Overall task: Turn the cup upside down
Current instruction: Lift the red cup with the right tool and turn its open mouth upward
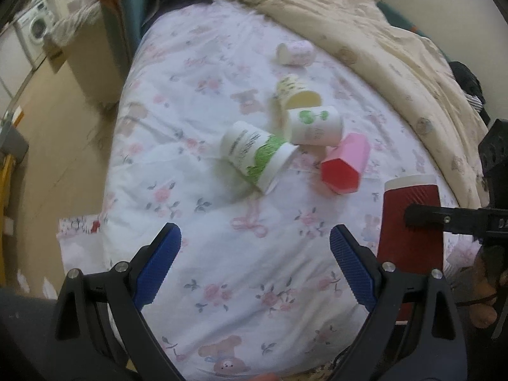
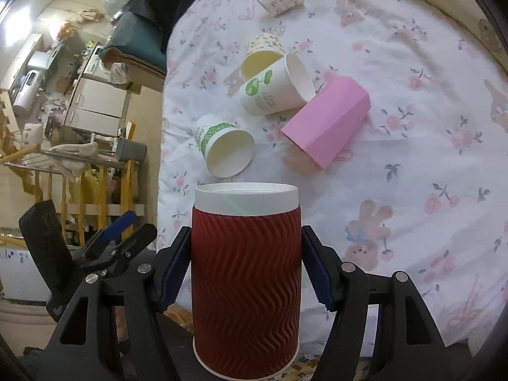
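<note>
A red ribbed paper cup [image 2: 246, 273] with a white band at its top end stands between the blue pads of my right gripper [image 2: 246, 270], which is shut on it. It also shows in the left wrist view [image 1: 409, 231], at the right near the bed's edge, with a right finger [image 1: 425, 217] across it. My left gripper [image 1: 255, 266] is open and empty over the floral sheet, left of the red cup. Which end of the cup is the mouth is hard to tell.
Several cups lie on their sides on the floral sheet [image 1: 222, 273]: a green-and-white cup [image 1: 257, 160], a pink hexagonal cup [image 1: 346, 163], a white cup with green print [image 1: 314, 125], a yellow-lined cup [image 1: 295, 90] and a small floral cup [image 1: 293, 51]. A beige duvet [image 1: 365, 31] lies behind. The floor is at the left.
</note>
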Demonstrator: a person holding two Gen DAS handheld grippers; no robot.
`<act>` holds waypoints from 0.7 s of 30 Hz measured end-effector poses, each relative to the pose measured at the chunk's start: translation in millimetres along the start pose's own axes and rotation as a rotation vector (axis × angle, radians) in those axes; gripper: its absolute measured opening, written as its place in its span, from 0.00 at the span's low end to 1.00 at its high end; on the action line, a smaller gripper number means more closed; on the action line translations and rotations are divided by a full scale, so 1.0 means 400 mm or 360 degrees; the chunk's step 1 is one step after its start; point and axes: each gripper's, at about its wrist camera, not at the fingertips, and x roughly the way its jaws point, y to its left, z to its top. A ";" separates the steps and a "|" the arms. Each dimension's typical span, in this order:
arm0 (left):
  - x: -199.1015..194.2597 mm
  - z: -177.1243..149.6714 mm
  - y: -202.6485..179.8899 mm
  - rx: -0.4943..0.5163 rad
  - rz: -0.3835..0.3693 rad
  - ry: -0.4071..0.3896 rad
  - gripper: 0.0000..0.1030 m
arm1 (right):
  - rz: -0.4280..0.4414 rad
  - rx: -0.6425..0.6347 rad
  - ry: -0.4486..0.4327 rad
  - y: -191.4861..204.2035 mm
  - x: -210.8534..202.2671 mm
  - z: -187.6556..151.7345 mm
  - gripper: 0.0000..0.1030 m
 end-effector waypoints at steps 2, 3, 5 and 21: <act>-0.008 -0.003 -0.015 0.0043 -0.0008 -0.0033 0.90 | -0.0011 -0.0039 -0.0058 0.001 -0.004 -0.012 0.67; -0.010 -0.004 -0.022 0.0061 -0.0009 -0.0050 0.90 | 0.0005 -0.0038 -0.0084 -0.004 -0.005 -0.015 0.67; -0.010 -0.005 -0.027 0.0076 -0.0021 -0.0062 0.90 | 0.0079 0.0001 -0.0137 -0.027 0.002 -0.030 0.67; 0.006 -0.055 -0.163 0.0393 -0.0348 0.0080 0.91 | -0.0064 -0.0236 -0.0426 0.039 -0.051 -0.041 0.67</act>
